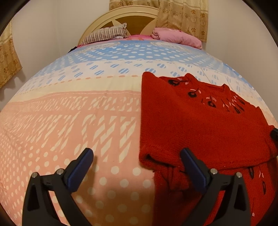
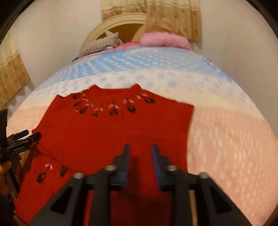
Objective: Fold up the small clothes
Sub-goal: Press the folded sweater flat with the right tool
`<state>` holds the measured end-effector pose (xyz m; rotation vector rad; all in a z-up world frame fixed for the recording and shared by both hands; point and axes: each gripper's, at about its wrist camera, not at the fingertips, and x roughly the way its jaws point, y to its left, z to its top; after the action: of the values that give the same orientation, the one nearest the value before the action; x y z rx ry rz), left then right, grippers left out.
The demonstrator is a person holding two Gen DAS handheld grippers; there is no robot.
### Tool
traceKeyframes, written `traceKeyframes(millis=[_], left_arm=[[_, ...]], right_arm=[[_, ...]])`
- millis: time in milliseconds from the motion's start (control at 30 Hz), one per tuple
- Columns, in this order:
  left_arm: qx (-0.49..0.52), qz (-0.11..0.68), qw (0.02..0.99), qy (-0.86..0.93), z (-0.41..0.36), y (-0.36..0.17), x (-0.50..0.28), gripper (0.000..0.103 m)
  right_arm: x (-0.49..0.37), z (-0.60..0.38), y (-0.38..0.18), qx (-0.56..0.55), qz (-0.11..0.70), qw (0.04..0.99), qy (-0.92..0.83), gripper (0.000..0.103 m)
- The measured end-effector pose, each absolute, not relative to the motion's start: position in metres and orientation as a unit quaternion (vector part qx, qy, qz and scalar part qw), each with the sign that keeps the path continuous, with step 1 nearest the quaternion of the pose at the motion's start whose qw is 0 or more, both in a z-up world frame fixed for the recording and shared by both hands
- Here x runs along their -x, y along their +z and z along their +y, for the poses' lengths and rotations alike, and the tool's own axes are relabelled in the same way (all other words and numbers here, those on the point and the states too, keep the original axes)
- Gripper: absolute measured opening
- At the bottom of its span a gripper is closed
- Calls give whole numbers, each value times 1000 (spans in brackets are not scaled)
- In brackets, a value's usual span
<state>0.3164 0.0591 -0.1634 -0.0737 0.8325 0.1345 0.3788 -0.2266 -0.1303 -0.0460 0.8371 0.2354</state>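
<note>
A small red knitted sweater [image 1: 199, 121] with dark flower marks lies on the bed, its left side folded over itself. It also shows in the right wrist view [image 2: 113, 132], which is blurred. My left gripper [image 1: 137, 154] is open wide and empty, low at the sweater's near left folded corner; its right finger [image 1: 192, 165] is over the fabric. My right gripper [image 2: 140, 151] is open a little, with nothing between the fingers, above the sweater's near middle. The left gripper [image 2: 26, 135] shows at the left edge of the right wrist view.
The bed cover [image 1: 78, 113] has pink, cream and blue bands with dots. A striped pillow [image 1: 106, 34] and a pink pillow [image 1: 177, 37] lie by the headboard [image 1: 132, 19]. Curtains [image 1: 182, 15] hang behind. The cover stretches left of the sweater.
</note>
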Motion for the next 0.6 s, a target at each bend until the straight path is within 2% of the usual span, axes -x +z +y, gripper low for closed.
traceKeyframes(millis=[33,100,600], left_arm=[[35,404,912,66,59,-164,-317,103],[35,404,912,65,59,-164,-317,103],[19,402,913,66,55,-165,-311,103]], right_arm=[[-386,-225,-138,17,421,900,116,51],[-395,-227,-152,8,443,888,118,51],[-369,-242,-163,-1,423,898,122,51]])
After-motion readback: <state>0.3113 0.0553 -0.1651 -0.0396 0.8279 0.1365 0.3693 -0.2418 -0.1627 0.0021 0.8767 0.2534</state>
